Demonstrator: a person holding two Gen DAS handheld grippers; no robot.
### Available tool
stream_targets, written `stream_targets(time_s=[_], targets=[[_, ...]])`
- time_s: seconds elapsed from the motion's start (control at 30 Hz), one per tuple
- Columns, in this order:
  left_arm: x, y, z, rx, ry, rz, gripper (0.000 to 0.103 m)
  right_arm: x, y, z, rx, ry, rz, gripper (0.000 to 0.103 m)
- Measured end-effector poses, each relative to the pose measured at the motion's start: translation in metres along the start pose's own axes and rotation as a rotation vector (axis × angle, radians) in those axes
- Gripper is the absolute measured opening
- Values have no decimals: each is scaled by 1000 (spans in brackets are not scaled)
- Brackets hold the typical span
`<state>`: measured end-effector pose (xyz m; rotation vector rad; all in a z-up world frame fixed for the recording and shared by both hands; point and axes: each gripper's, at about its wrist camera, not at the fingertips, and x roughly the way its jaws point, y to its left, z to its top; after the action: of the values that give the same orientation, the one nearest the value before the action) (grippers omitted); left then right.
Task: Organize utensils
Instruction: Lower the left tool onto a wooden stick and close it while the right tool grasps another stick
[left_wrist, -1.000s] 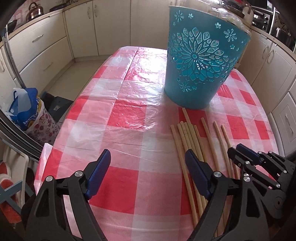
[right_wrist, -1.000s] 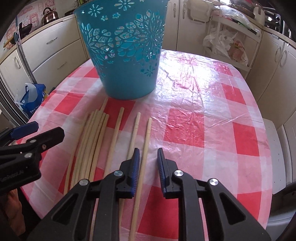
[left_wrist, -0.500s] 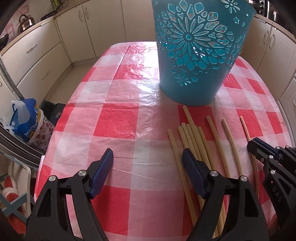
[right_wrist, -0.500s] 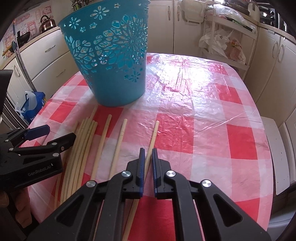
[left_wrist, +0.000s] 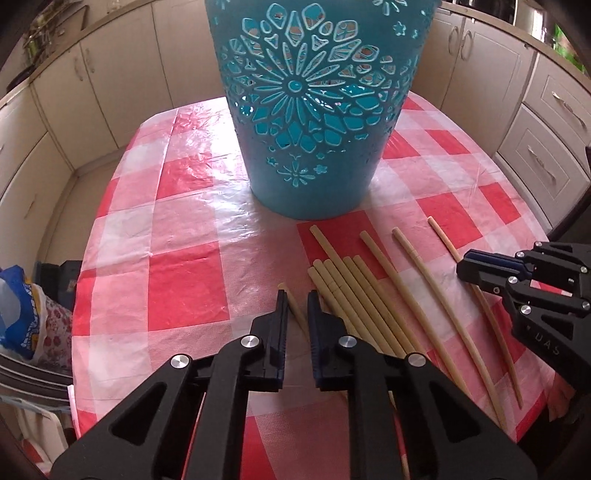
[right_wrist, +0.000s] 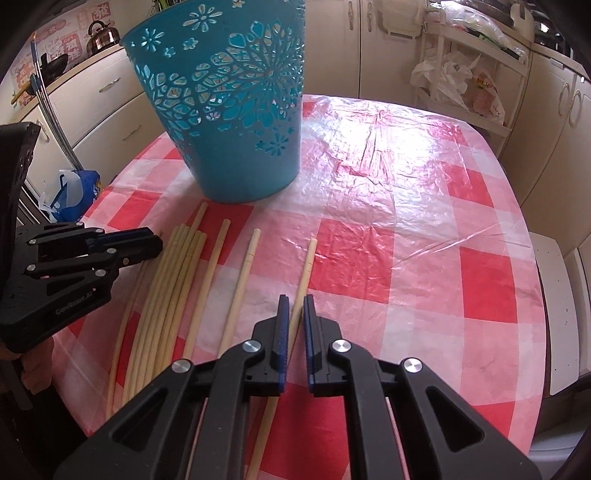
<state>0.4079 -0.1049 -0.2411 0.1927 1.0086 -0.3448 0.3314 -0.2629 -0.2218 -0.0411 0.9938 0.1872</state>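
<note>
Several long pale wooden chopsticks lie side by side on the red-and-white checked tablecloth, in front of a tall blue cut-out plastic basket. My left gripper is shut on the leftmost chopstick, low at the table. My right gripper is shut on the rightmost chopstick, also low. Each gripper shows in the other's view: the right one, the left one. The basket also shows in the right wrist view.
Cream kitchen cabinets surround the table. A blue and floral bag sits on the floor at the left. A wire rack with plastic bags stands beyond the table's far edge. A kettle sits on the counter.
My left gripper has closed from wide open onto the leftmost chopstick and moved nearer the basket. My right gripper has closed on the rightmost chopstick and drawn back.
</note>
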Motion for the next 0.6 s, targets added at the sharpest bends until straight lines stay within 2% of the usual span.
stream_targets(time_s=[0.17, 0.3, 0.47, 0.53, 0.57, 0.6], targets=[[1, -2, 1, 4, 18, -23, 10, 0, 1, -3, -1, -8, 10, 7], [0, 7, -2, -31, 43, -58, 5, -1, -11, -5, 89, -11, 73, 6], [-3, 4, -7, 2, 53, -28, 5, -2, -9, -7, 95, -21, 59, 6], [-3, -3, -7, 50, 55, 29, 14, -2, -7, -7, 89, -19, 50, 6], [-3, -5, -7, 68, 52, 72, 29, -2, -6, -7, 76, -16, 40, 6], [-2, -6, -7, 80, 45, 105, 35, -2, -3, -6, 62, -14, 30, 6]])
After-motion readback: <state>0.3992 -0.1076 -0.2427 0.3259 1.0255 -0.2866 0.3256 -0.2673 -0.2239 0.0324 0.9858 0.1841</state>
